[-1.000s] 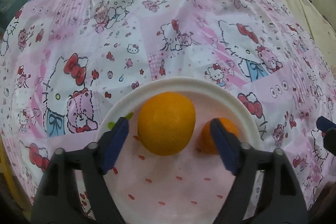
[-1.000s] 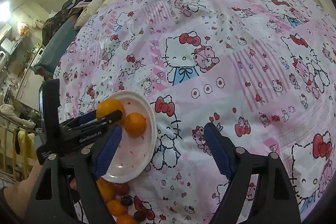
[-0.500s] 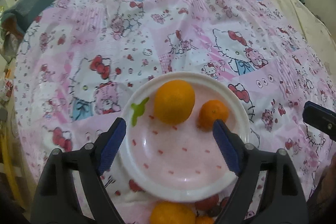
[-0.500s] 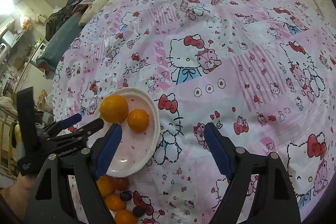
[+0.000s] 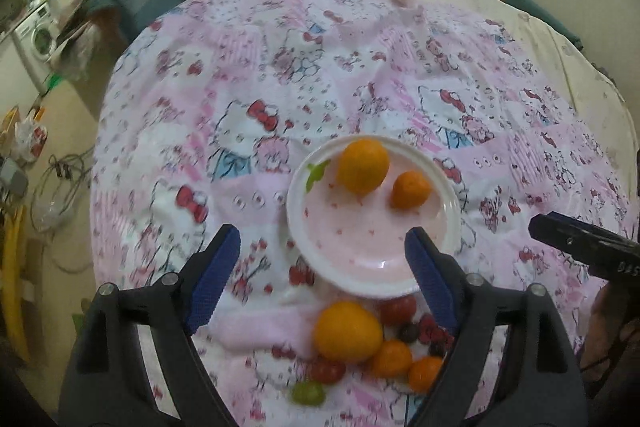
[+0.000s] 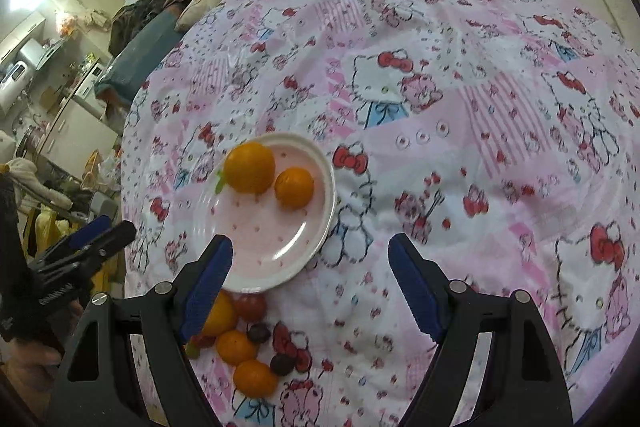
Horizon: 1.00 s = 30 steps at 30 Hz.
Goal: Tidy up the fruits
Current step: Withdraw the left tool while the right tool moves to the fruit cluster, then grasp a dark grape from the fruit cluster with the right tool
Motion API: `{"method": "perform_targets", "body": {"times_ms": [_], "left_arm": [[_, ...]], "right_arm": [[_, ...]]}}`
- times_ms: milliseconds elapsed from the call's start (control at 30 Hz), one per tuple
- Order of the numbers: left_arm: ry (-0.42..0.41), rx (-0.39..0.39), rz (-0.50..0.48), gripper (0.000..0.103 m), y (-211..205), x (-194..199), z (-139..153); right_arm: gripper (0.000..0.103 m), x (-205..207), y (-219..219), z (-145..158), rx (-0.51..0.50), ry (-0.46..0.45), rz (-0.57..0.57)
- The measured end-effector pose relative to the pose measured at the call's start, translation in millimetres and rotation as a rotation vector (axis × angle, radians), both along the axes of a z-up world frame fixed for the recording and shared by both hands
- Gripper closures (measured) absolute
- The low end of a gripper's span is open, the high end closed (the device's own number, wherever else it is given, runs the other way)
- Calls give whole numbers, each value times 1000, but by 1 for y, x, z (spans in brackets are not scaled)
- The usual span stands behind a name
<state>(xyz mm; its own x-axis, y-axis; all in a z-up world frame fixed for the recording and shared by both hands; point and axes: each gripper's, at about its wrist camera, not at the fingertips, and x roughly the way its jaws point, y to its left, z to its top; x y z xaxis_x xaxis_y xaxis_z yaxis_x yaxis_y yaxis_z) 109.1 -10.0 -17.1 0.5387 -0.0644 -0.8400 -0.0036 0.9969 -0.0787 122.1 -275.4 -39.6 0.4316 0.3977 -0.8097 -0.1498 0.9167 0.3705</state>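
Oranges pile up by the bed's near edge, right below the left gripper's empty, released jaws; right gripper released too.

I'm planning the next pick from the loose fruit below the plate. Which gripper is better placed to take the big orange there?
Left, probably. The open left gripper looks almost straight onto the large loose orange near the white round plate; the open right gripper sits off toward bare cloth.
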Motion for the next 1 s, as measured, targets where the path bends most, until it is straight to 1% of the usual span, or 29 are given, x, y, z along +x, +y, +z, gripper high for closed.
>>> {"method": "perform_targets", "body": {"times_ms": [200,267,300,333,367,400,433,467,500,533,567,633,733,833,1000], "left_arm": [[56,-24,20,21,14,-30,-7],[72,-41,37,21,20,-35,-14],[78,-50,50,21,22,-37,-16],[90,-61,64,21,25,-37,-19],[108,-78,76,21,28,-36,-22],[123,-100,83,21,30,-35,-25],[127,-115,89,21,31,-35,-26],[126,-118,98,21,32,-34,-26],[123,-112,104,21,33,-34,-26],[123,-107,107,21,33,-34,-26],[124,-113,107,21,32,-33,-25],[122,-132,103,21,31,-32,-23],[107,-119,90,21,27,-31,-20],[102,-117,86,21,26,-30,-18],[104,-119,93,21,27,-30,-19]], "right_arm": [[20,-17,9,-15,-11,52,43],[20,-19,13,-24,-2,90,72],[20,-18,18,-32,-3,124,101],[22,-19,21,-38,-5,148,118],[28,-20,24,-44,-5,169,129],[32,-20,28,-51,0,202,144],[38,-20,31,-61,11,245,164],[46,-20,34,-67,19,273,175],[50,-20,37,-76,29,315,184],[57,-21,39,-82,33,338,188],[62,-20,41,-87,37,361,190],[65,-20,46,-97,46,401,191],[66,-24,54,-105,28,437,203],[66,-27,56,-113,5,460,190],[66,-26,53,-116,33,491,159]]}}
